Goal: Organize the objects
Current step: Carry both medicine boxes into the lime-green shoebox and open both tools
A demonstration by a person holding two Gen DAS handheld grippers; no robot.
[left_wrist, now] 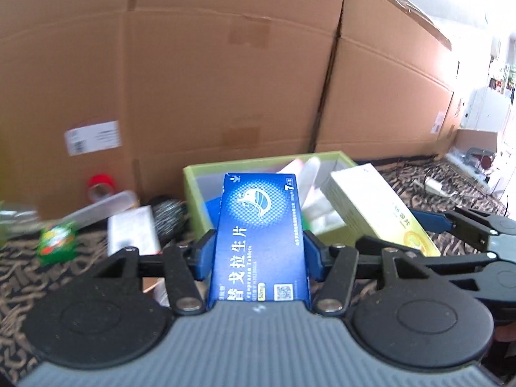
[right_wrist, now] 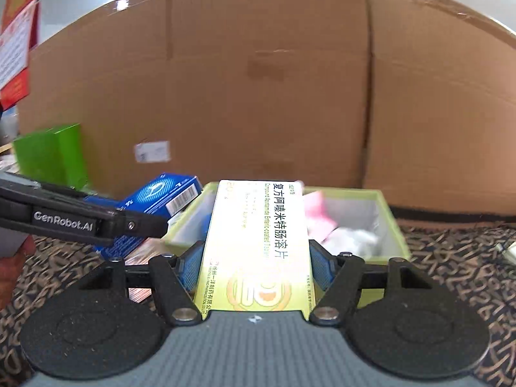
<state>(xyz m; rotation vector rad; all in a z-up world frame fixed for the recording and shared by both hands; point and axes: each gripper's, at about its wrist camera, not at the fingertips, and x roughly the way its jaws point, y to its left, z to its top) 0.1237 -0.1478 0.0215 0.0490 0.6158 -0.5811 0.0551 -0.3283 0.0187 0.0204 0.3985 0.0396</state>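
Several packets in green tray

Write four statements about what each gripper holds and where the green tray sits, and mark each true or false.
1. The left gripper grips a blue medicine box. True.
2. The right gripper is empty. False: it grips a yellow medicine box.
3. The green tray already has items in it. True.
4. The tray stands on bare wood. False: it stands on a dark patterned cloth, in front of cardboard boxes.
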